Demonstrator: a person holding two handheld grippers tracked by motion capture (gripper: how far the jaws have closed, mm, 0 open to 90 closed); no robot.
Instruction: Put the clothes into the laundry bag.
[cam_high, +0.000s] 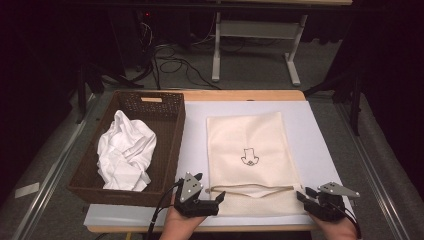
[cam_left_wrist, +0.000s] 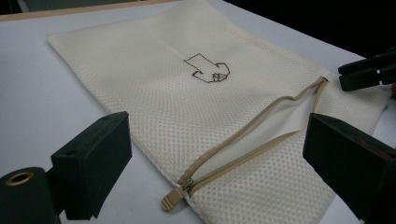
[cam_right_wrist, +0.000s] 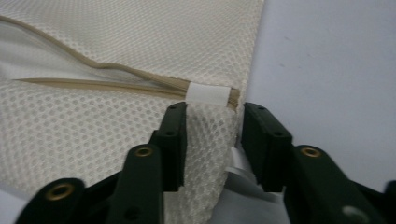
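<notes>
Mesh bag (cam_high: 250, 150) lies flat on the white mat (cam_high: 320, 130), both grippers at its near, unzipped edge.

Nearest, the left gripper (cam_high: 212, 199) stands wide open just off the zip pull (cam_left_wrist: 172, 199), touching nothing. The right gripper (cam_high: 306, 194) straddles the bag's near right corner, jaws partly closed with mesh between them, not yet pinching. Farther left, a wicker basket (cam_high: 170, 135) holds crumpled white cloth (cam_high: 125, 150).
</notes>
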